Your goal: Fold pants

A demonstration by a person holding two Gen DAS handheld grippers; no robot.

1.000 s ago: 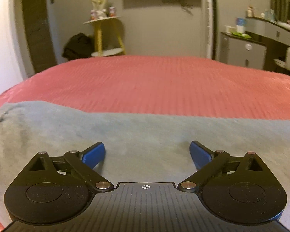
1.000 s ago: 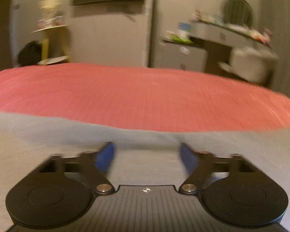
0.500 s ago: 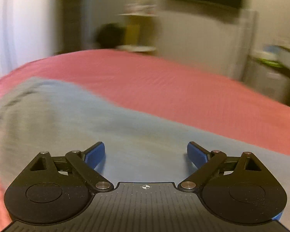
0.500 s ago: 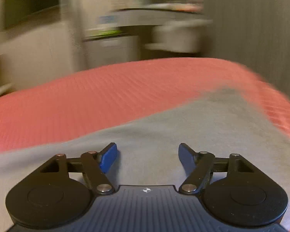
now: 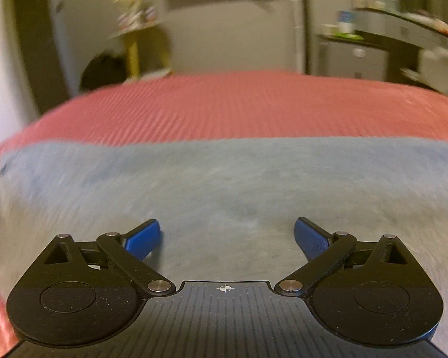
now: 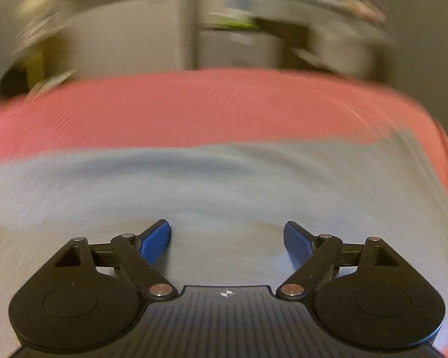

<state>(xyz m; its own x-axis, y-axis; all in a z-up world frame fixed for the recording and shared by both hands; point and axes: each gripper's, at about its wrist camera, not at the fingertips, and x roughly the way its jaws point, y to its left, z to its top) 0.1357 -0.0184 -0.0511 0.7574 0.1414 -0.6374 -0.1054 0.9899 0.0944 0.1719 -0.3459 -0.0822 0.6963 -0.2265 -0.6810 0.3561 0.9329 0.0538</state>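
Note:
Grey pants [image 5: 224, 185] lie flat across the near part of a red bedspread [image 5: 239, 110]. In the left wrist view my left gripper [image 5: 227, 235] is open and empty, its blue pads spread wide just above the grey cloth. In the right wrist view the pants [image 6: 224, 185] fill the lower half, and their right end shows near the bed's right side. My right gripper [image 6: 227, 235] is also open and empty over the cloth. Both views are blurred by motion.
The red bed [image 6: 209, 107] stretches away behind the pants. Beyond it stand a yellow side table [image 5: 134, 44] with a dark bag [image 5: 101, 71] beside it, a grey cabinet [image 5: 352, 56] and a dresser at the right.
Both views have swung back to face straight across the bed after turning outward half a second ago. Both grippers stay open above the pants.

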